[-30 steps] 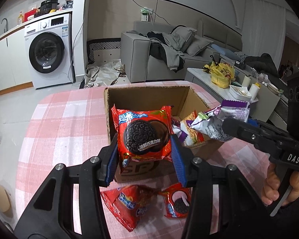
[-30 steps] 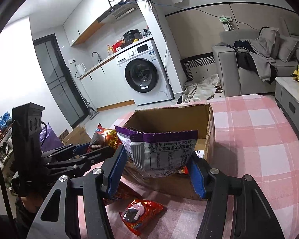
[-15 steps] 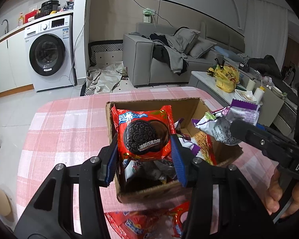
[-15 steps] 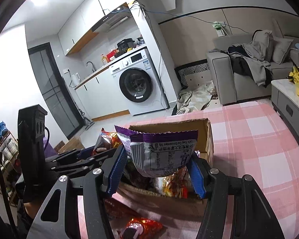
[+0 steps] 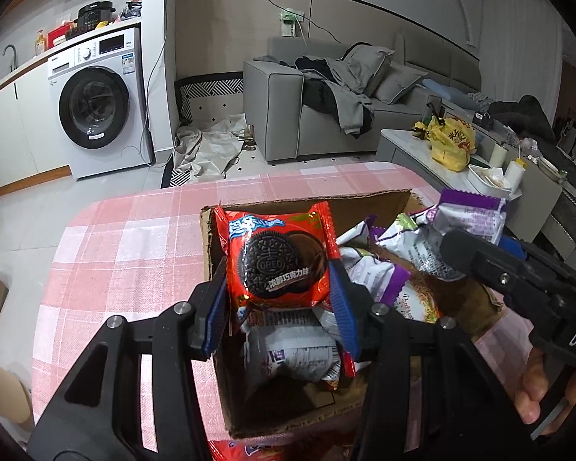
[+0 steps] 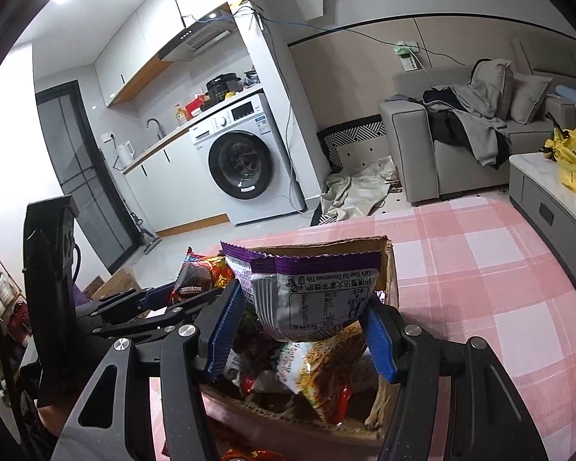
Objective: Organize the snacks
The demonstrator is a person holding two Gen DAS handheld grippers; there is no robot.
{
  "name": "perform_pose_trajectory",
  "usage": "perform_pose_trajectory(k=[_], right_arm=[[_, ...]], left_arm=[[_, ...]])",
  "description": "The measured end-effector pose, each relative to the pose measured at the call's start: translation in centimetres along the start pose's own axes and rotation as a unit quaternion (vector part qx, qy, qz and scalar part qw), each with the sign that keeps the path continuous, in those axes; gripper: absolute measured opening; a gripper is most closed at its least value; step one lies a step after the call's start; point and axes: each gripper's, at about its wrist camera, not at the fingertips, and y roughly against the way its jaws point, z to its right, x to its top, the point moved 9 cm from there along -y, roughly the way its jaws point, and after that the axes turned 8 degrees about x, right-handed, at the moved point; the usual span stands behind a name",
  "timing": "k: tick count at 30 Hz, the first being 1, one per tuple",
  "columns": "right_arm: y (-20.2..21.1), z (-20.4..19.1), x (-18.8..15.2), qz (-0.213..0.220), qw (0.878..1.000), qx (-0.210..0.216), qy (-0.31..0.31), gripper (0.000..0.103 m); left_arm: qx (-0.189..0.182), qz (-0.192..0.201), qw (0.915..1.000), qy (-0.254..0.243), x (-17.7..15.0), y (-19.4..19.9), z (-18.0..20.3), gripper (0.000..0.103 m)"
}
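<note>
left tongs (image 5: 278,294) pinching Oreo packet (image 5: 278,259) upright | cardboard box (image 5: 288,418) directly beneath | right tongs (image 6: 303,328) pinching purple snack bag (image 6: 311,292), likewise over box

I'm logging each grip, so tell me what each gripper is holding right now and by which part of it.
The left gripper clamps the red Oreo packet by its two side edges. The right gripper clamps the purple-and-white snack bag by its sides, near the lower end.
</note>
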Motion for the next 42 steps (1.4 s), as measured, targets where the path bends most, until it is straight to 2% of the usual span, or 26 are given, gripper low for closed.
perform_pose_trajectory(k=[15,19,23,25,26,27,28,30,32,38,42], right_arm=[[-3.2,2.1,0.4,-0.011,1.000,-0.012,-0.016,0.060],[-3.2,1.8,0.2,-0.015,1.000,-0.015,-0.008,0.061],[-1.9,1.3,0.6,-0.006,1.000,-0.015,0.011,0.067],[-1.2,1.0,0.7,-0.002,1.000,-0.017,0.019,0.070],[-0.7,0.9,0.7,-0.002,1.000,-0.016,0.022,0.077],[-0.3,0.8,0.6,-0.003,1.000,-0.011,0.024,0.081],[0.1,0.6,0.5,-0.005,1.000,-0.008,0.026,0.086],[1.2,0.5,0.2,-0.004,0.999,-0.009,0.033,0.091],[2.0,0.2,-0.1,-0.009,0.999,-0.007,0.033,0.102],[4.6,-0.6,-1.4,-0.017,0.998,-0.020,0.065,0.103],[6.0,-1.2,-2.3,-0.020,0.998,-0.013,0.065,0.103]], left_arm=[[0.026,-0.006,0.9994,-0.023,0.0,-3.4,0.6,0.045],[0.022,-0.006,0.9996,-0.015,-0.1,-3.3,0.7,0.045],[0.002,-0.012,0.9999,0.003,-0.4,-2.7,0.5,0.049],[-0.009,-0.013,0.9998,0.008,-0.6,-1.9,0.5,0.057],[-0.014,-0.012,0.9998,0.008,-0.6,-1.5,0.6,0.060],[-0.020,-0.012,0.9997,0.008,-0.7,-1.0,0.9,0.071],[-0.020,-0.010,0.9997,0.006,-0.9,-0.3,0.9,0.089],[-0.001,0.001,1.0000,0.003,-1.1,0.8,0.6,0.102],[0.002,0.006,1.0000,0.001,-1.6,2.0,0.7,0.102],[-0.001,0.006,0.9996,0.028,-3.8,6.0,-0.4,0.102],[0.015,0.012,0.9989,0.042,-5.2,8.5,-2.1,0.102]])
